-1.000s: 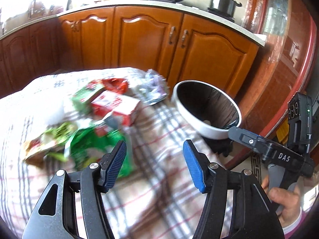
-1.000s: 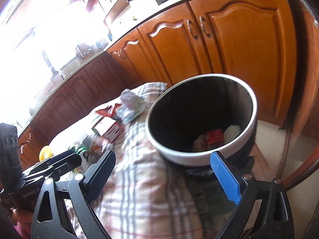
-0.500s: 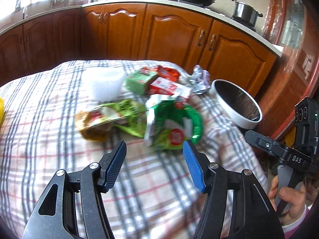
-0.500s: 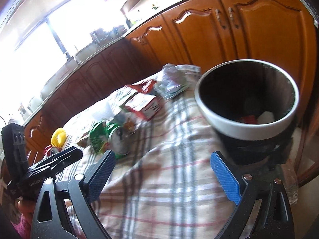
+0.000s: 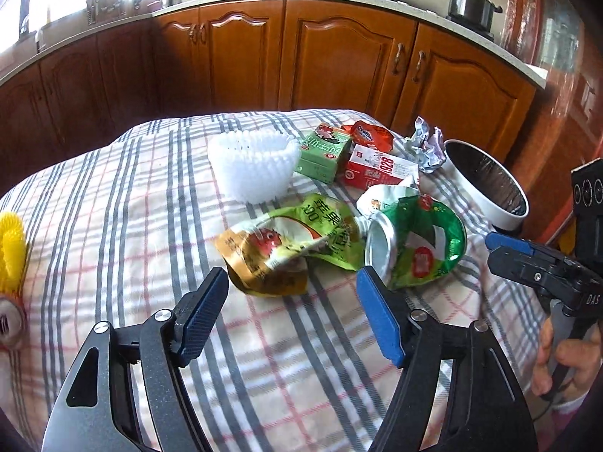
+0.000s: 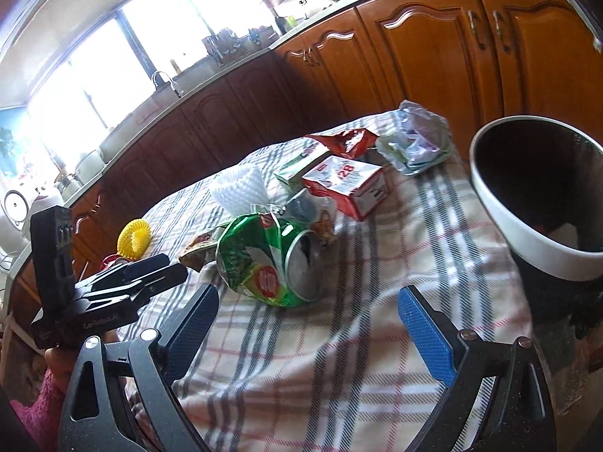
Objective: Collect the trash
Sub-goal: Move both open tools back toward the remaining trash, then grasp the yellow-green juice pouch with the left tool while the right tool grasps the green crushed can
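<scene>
Two tongs: left tongs [image 5: 292, 320] and right tongs [image 6: 307, 329] are both spread with nothing between the pads; the left jaws have just been opening wider.
Left tongs aim: they hover over the checked cloth [image 5: 124, 203] of the tabletop, pointing at the apple-chip pouch [image 5: 286, 248], which lies just beyond the tips.
Right tongs aim: they face the crushed green can [image 6: 269, 260], which lies on its side near the middle of the tabletop, touching the pouch.
Can handling: likely light, thin metal, already dented; it gives under pressure and may roll. Best pinched across the flattened body, not on the round end.
Pouch handling: light, limp, slick foil; a flat face would slip, so a raised crease or the torn top edge looks the safer hold.
Cartons: the green carton [image 5: 322, 154] and the red carton [image 5: 378, 173] sit toward the far edge; stiff card, light, easy to clamp across the narrow sides.
Foam net: the white foam net [image 5: 252, 165] is soft and springy.
Crumpled wrapper: the crumpled wrapper [image 5: 427, 147] rests at the far corner, beside the bin.
Bin: the white-rimmed bin [image 6: 542, 211] stands off the tabletop edge, near the right tongs.
</scene>
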Demonstrator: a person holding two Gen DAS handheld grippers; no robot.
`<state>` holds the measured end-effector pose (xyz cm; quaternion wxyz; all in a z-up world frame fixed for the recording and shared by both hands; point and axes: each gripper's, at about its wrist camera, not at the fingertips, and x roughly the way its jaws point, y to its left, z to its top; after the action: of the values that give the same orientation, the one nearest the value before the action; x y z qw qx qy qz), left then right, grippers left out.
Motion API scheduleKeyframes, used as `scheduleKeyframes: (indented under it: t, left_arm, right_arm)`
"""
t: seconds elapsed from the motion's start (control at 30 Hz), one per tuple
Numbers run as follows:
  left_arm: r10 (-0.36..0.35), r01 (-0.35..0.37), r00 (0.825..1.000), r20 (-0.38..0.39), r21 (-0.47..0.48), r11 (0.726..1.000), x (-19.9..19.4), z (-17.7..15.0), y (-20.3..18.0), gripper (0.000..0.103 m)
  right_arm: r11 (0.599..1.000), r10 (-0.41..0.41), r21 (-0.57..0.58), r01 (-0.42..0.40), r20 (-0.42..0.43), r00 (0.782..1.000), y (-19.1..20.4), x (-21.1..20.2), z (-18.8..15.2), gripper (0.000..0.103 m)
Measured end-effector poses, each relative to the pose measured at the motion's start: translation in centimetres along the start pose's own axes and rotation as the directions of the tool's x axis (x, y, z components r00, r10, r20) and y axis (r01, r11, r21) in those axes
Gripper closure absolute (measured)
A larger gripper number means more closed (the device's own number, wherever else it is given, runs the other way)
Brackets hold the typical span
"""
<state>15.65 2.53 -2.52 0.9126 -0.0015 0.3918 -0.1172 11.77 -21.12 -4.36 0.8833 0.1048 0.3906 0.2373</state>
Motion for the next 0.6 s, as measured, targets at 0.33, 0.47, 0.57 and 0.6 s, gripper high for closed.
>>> scheduleKeyframes:
  t: [0.33, 0.47, 0.57, 0.6]
  left_arm:
    - [-0.054, 0.067, 0.994, -0.090, 0.149, 0.987, 4.4, 3.1, 1.3, 0.016]
    - [-0.065, 0.085, 0.990, -0.123, 0.160, 0.983, 5.5, 3.2, 1.2, 0.016]
    - [-0.054, 0.075, 0.992, -0.113, 0.193, 0.978, 5.2, 2.8, 0.4, 0.028]
    - [-0.053, 0.074, 0.993, -0.108, 0.197, 0.978, 5.0, 2.5, 0.0, 0.032]
  right_arm:
    - [0.999, 0.038, 0.006, -0.037, -0.049, 0.998, 0.2, 3.3, 1.4, 0.014]
    - [0.998, 0.059, 0.020, -0.058, -0.080, 0.995, 0.2, 4.4, 1.6, 0.032]
    - [0.997, 0.075, 0.020, -0.073, -0.097, 0.993, 0.2, 4.8, 1.6, 0.061]
    - [0.998, 0.069, 0.017, -0.068, -0.099, 0.993, 0.3, 4.7, 1.6, 0.070]
